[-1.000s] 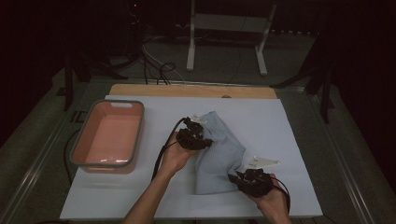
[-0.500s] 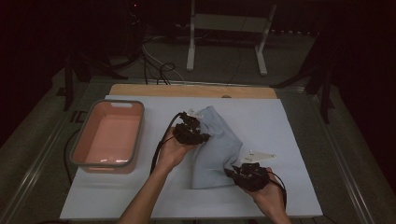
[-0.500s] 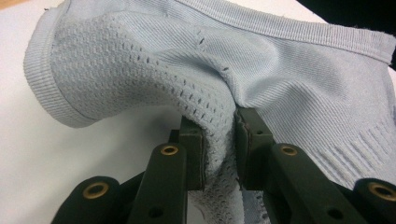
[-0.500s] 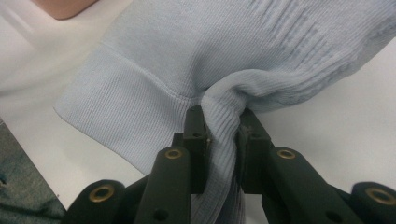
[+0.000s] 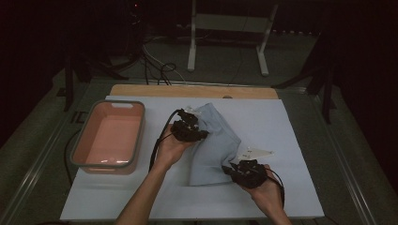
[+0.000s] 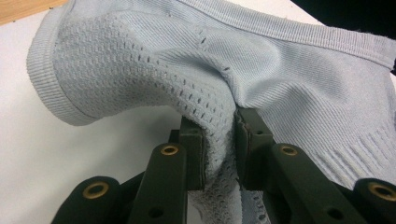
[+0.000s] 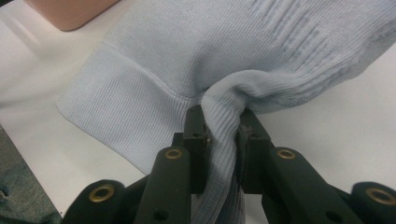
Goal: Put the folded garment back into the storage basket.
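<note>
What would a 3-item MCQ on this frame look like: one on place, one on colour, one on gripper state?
1. Where is the bin relative to the cloth in the high view?
A. left of it
B. right of it
C. on top of it

2. What colour is the cloth?
A. red
B. light blue
C. black

3. What is the left gripper doing?
A. hanging open above the mat
B. shut on the bin's rim
C. shut on a fold of cloth

Key:
1. A, the pink bin sits at the mat's left edge, apart from the cloth.
2. B, both gripper views show pale blue knit.
3. C, a fold is pinched between its jaws; the right gripper pinches a ribbed edge likewise.
</note>
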